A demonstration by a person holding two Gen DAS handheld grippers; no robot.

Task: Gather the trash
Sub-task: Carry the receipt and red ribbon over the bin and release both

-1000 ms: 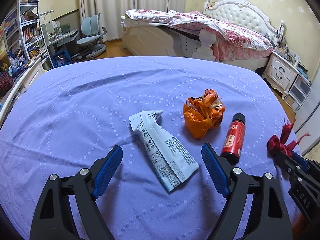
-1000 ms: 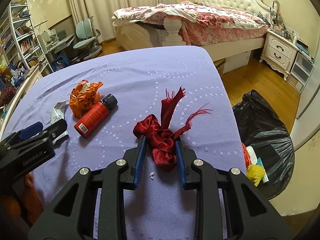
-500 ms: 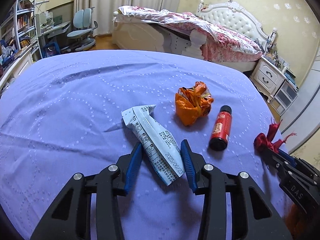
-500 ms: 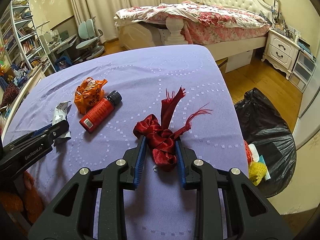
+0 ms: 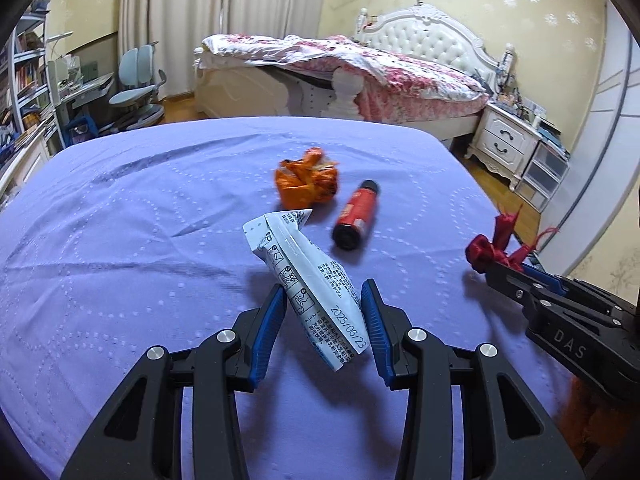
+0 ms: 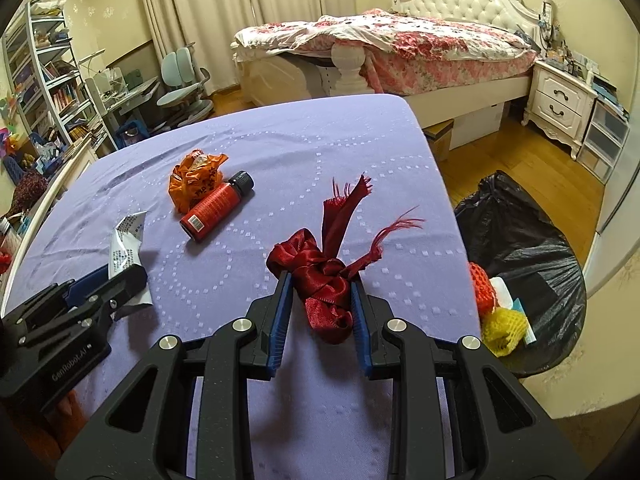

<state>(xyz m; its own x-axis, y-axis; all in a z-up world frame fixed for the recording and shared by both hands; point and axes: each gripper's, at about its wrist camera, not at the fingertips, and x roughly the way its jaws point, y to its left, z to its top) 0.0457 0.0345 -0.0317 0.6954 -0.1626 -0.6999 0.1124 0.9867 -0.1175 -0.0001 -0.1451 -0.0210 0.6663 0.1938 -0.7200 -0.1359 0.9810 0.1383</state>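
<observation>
So the big change: our left tool (image 5: 323, 312) was hanging wide open over the white packet (image 5: 308, 280) a second ago, and now its jaws have closed in on it, with the packet pinched between the blue pads (image 5: 269, 322). It also looks lifted, since there's a shadow on the cloth under it and its lower end hangs free. Both views have slid a bit too, so we'd say both hands are on the move.

Largest to smallest, here's what we've got. The table (image 5: 120, 240) with the purple cloth takes up most of both views. Off its right edge, down on the floor, sits the black bag (image 6: 520, 240), mouth open, with some orange and yellow netting and other scraps already in it. That's surely where everything goes.

Our right tool (image 6: 318, 304) is clamped on the red ribbon (image 6: 324, 280), same grip as before, frayed ends sticking up past the pads. It's the one nearer the bag.

Two bits are left lying on the table: the crumpled orange wrapper (image 5: 306, 180) and the red bottle (image 5: 357, 214) on its side, touching or just beside each other.

What it means for us: both tools are loaded, so the next sensible thing is carrying both across to the bag and dropping them in. Then we go back for the wrapper and bottle. We reckon we're roughly halfway through.
</observation>
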